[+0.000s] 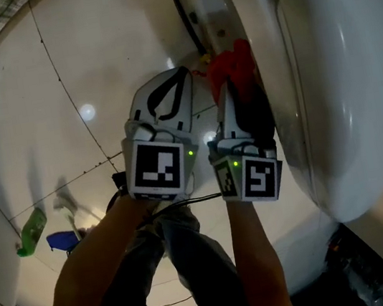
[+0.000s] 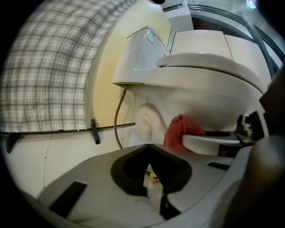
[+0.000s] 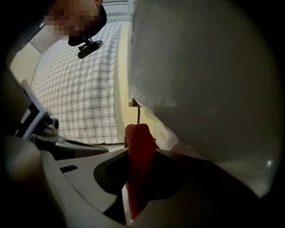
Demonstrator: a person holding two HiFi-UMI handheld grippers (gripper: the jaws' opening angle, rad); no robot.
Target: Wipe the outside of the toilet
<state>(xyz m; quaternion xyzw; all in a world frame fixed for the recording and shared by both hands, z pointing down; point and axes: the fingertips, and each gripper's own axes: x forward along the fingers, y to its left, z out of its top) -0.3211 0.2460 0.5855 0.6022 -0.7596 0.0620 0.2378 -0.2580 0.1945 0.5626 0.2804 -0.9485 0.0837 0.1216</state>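
Right gripper view: what has the right gripper (image 3: 141, 149) got?
— It's clamped on a red cloth (image 3: 139, 173), with the toilet (image 3: 200, 80) just right of it.
— And the left gripper (image 2: 149, 146)?
— Jaws together, empty.

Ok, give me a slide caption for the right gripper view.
Right gripper clamps a red cloth close beside the white ceramic toilet bowl.

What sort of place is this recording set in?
Probably a bathroom: a white toilet with its cistern and supply hose, a glossy tiled floor, and a red cloth in the right tongs.
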